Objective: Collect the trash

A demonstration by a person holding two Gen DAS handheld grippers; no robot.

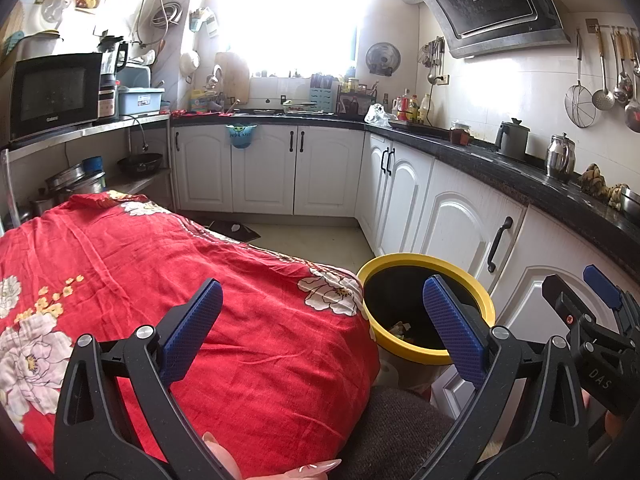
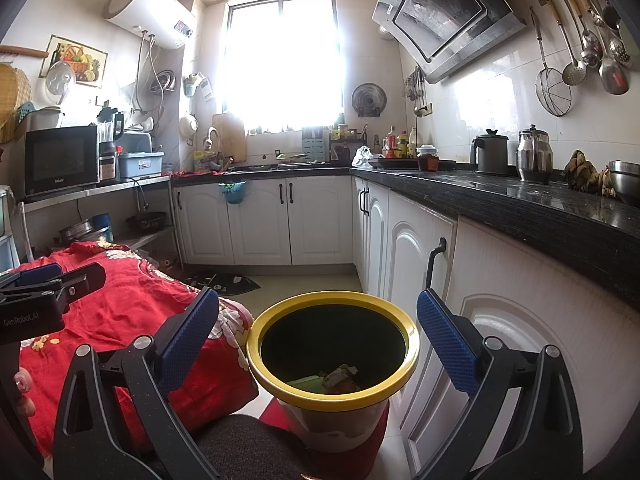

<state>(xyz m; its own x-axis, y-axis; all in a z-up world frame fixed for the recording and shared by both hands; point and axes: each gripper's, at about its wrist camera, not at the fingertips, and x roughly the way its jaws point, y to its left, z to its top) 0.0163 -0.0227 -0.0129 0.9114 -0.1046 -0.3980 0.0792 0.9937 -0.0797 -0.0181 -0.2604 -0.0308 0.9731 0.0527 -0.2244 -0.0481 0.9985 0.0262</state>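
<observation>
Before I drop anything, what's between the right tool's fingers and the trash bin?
Nothing. In the right wrist view the open right tool frames the yellow-rimmed bin directly.

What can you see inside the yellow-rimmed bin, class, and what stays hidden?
Inside the yellow-rimmed bin, a few crumpled scraps of trash and something flat and green lie at the bottom. The dark inner wall and the near rim hide the rest of the bottom, so the full contents cannot be told.

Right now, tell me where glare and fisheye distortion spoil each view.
Left wrist view: the window is blown out white, washing out the wall around it; the countertop bows. Right wrist view: the window glares but its frame shows; the trash bin interior is dark, contents dim; cabinets curve at the edges.
</observation>
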